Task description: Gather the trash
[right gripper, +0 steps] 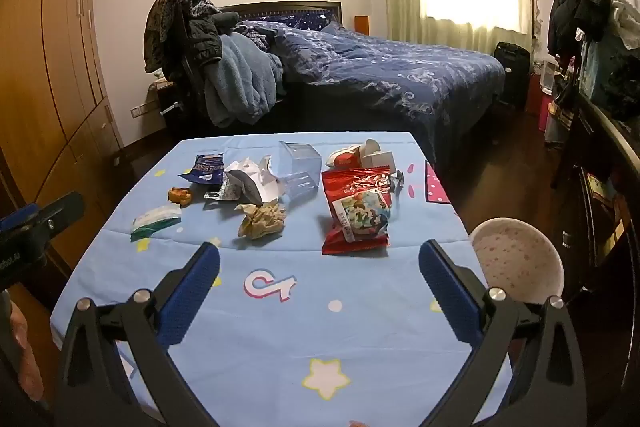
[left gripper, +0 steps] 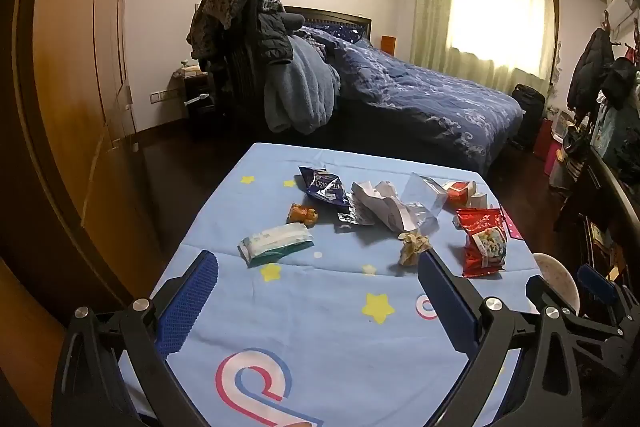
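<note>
Crinkled red foil packet (right gripper: 356,213) – crumpled brown paper (right gripper: 262,221).

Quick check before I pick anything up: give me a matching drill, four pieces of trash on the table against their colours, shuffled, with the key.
Things:
1. snack bag
2. crumpled paper ball
3. wipes pack
4. chip bag

Colours:
A. dark blue
B. red
C. white and green
D. tan

Pairs: 1-B, 2-D, 3-C, 4-A
</note>
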Available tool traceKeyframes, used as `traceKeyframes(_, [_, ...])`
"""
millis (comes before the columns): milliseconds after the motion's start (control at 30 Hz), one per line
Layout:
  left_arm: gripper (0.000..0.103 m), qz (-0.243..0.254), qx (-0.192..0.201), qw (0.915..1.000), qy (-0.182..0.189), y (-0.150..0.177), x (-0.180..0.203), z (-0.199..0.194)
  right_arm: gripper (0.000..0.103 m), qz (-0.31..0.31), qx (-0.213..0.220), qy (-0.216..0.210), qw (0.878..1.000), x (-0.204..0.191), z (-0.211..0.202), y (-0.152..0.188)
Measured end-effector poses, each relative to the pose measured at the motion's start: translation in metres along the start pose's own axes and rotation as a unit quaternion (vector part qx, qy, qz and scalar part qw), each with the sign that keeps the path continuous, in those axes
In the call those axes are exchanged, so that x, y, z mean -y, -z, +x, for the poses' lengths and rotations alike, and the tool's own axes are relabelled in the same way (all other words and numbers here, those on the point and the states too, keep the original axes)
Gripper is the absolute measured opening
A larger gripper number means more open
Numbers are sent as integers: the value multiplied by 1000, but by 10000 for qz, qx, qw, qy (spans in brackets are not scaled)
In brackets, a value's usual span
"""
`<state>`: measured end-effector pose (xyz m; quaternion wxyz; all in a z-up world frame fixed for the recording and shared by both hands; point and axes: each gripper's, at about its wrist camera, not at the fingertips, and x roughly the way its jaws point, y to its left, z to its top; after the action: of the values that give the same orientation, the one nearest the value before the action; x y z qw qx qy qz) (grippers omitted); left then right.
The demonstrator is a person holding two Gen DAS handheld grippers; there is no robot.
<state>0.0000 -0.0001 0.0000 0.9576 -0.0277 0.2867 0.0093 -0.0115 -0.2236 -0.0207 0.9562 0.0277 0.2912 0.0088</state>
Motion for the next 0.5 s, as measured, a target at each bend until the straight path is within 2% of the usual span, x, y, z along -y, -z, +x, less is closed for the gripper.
traceKeyframes(500, [99,-49,-50,10000,15,1,6,4,100,31,-16,-48,10000,-1,-4,1])
